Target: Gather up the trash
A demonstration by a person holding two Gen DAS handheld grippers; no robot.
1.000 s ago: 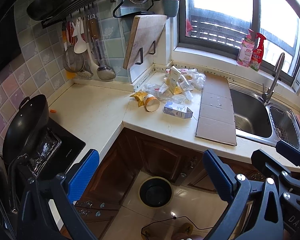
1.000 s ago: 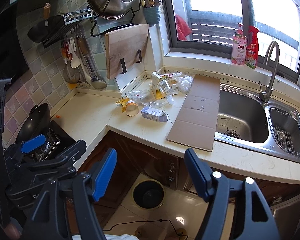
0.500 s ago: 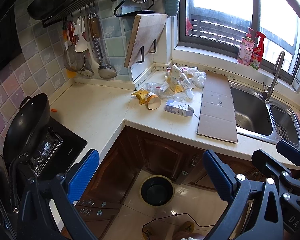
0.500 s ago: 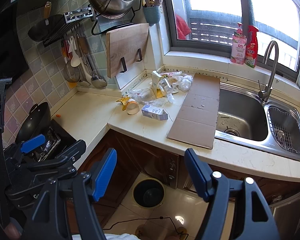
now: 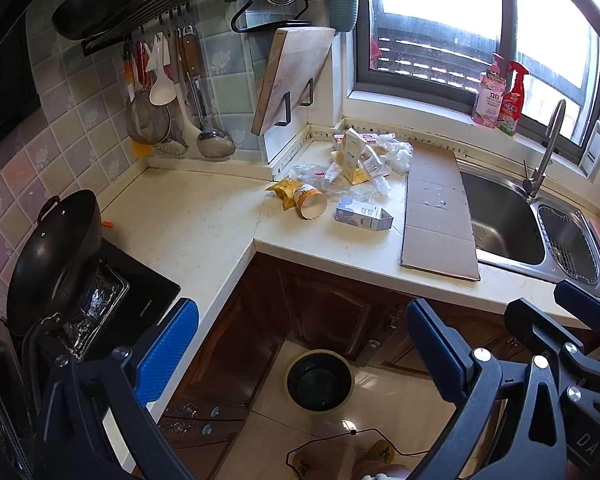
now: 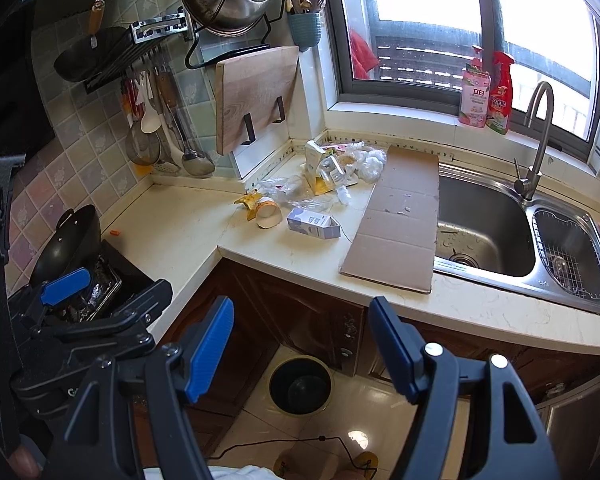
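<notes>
A heap of trash [image 5: 352, 164] lies in the counter's back corner: a paper cup [image 5: 310, 202] on its side, a yellow wrapper [image 5: 282, 190], a white-blue carton [image 5: 364, 214], clear plastic and an upright carton [image 5: 350, 152]. The heap also shows in the right wrist view [image 6: 324, 176], with the cup [image 6: 268, 214] and carton [image 6: 314, 222]. A black bin [image 5: 319, 380] stands on the floor below, also in the right wrist view [image 6: 301, 385]. My left gripper [image 5: 300, 352] and right gripper [image 6: 302, 348] are both open and empty, well short of the counter.
A flat cardboard sheet [image 5: 438, 216] lies beside the steel sink [image 5: 508, 220] with its tap [image 5: 544, 148]. A black wok [image 5: 56, 260] sits on the stove at left. Utensils [image 5: 168, 92] and a cutting board [image 5: 292, 80] hang on the wall. A cable [image 5: 340, 436] lies on the floor.
Both views have shifted very slightly, the counter sitting a little lower and closer. Both grippers stay open and empty.
</notes>
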